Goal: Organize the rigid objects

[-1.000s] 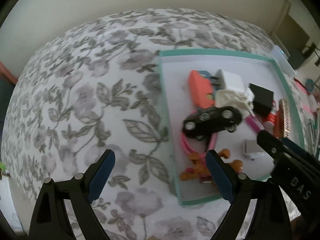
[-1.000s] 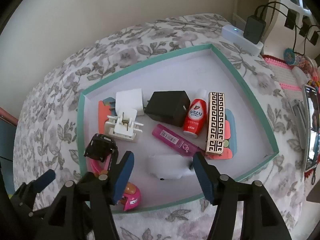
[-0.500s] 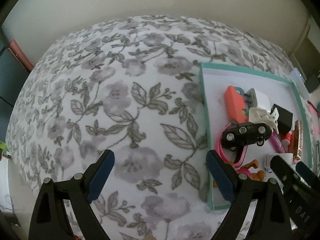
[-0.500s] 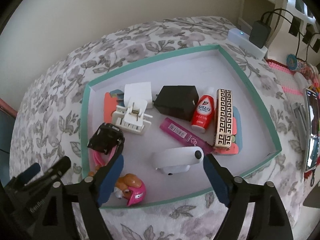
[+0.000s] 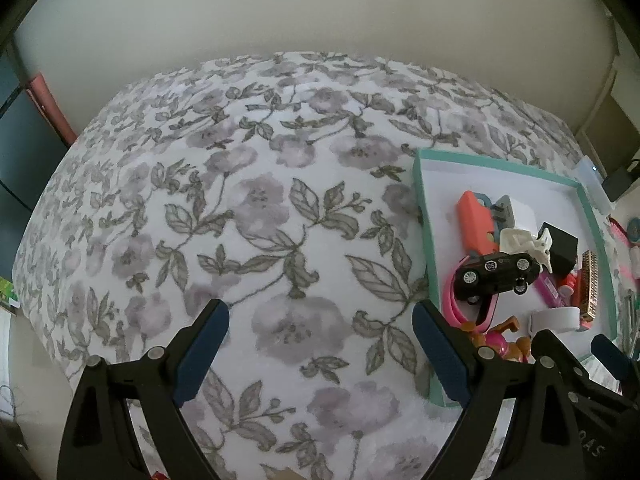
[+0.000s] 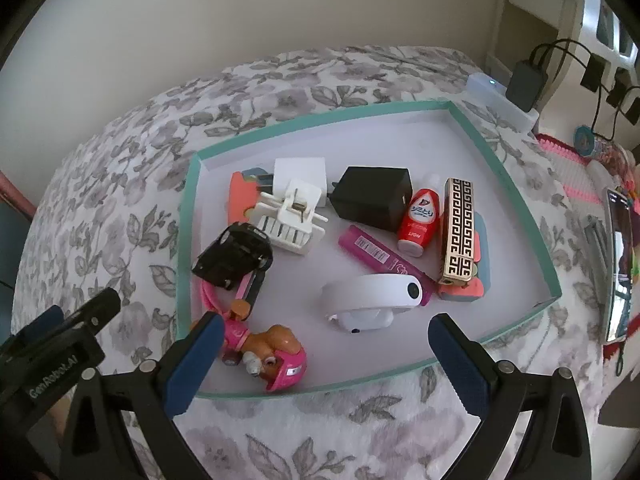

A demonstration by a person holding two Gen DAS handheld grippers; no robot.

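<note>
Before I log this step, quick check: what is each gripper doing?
Left gripper: open, holding nothing, over the floral cover.
Right gripper: open, holding nothing, at the tray's near edge.

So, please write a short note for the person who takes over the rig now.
Left gripper: open, holds nothing, over the floral cloth, left of the tray.
Right gripper: open, holds nothing, at the tray's near edge.
In the tray: toy car, white clip, black charger, red bottle, white gadget, pup figure.
Done: unclear. Left: sorting, nothing gripped yet.
</note>
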